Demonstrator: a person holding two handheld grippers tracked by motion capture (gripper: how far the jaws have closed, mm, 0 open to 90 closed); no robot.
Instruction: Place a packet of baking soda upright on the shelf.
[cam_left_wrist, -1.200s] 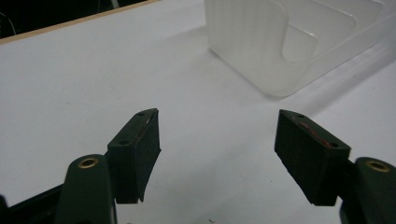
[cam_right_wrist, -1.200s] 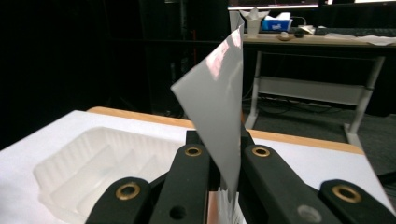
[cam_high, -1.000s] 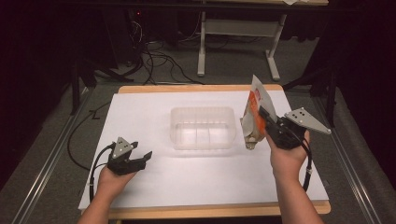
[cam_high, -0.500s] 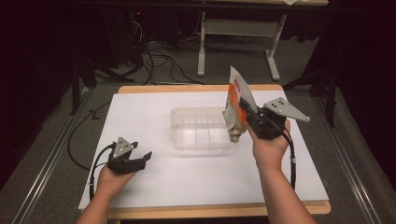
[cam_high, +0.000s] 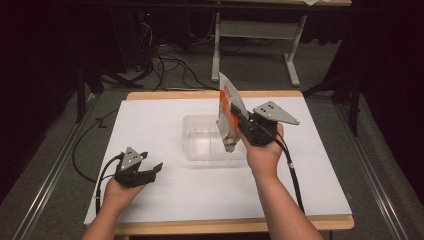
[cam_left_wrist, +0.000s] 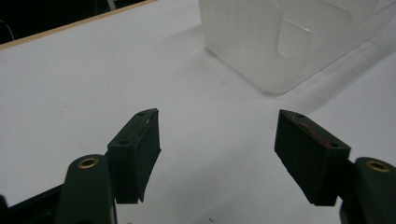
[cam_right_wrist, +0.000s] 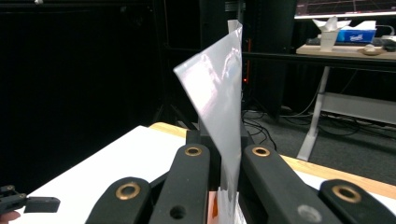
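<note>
Foil pouch (cam_high: 228, 116) tight in right gripper (cam_high: 239, 119) jaws above clear tub (cam_high: 200, 142); left gripper (cam_high: 152, 170) jaws apart.

Room was dark. White surface (cam_high: 165, 200) with a wooden edge stood on grey carpet (cam_high: 45, 165). Black cables (cam_high: 165, 65) lay tangled on the floor behind it. A second table with white legs (cam_high: 292, 60) stood beyond; a tissue box (cam_right_wrist: 357, 34) sat on it.

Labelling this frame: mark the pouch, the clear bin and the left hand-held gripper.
pouch (cam_high: 227, 112), high view, its orange and white printed face.
clear bin (cam_high: 197, 145), high view, its bare floor left of the pouch.
left hand-held gripper (cam_left_wrist: 217, 156), left gripper view, midway between its open fingertips.
</note>
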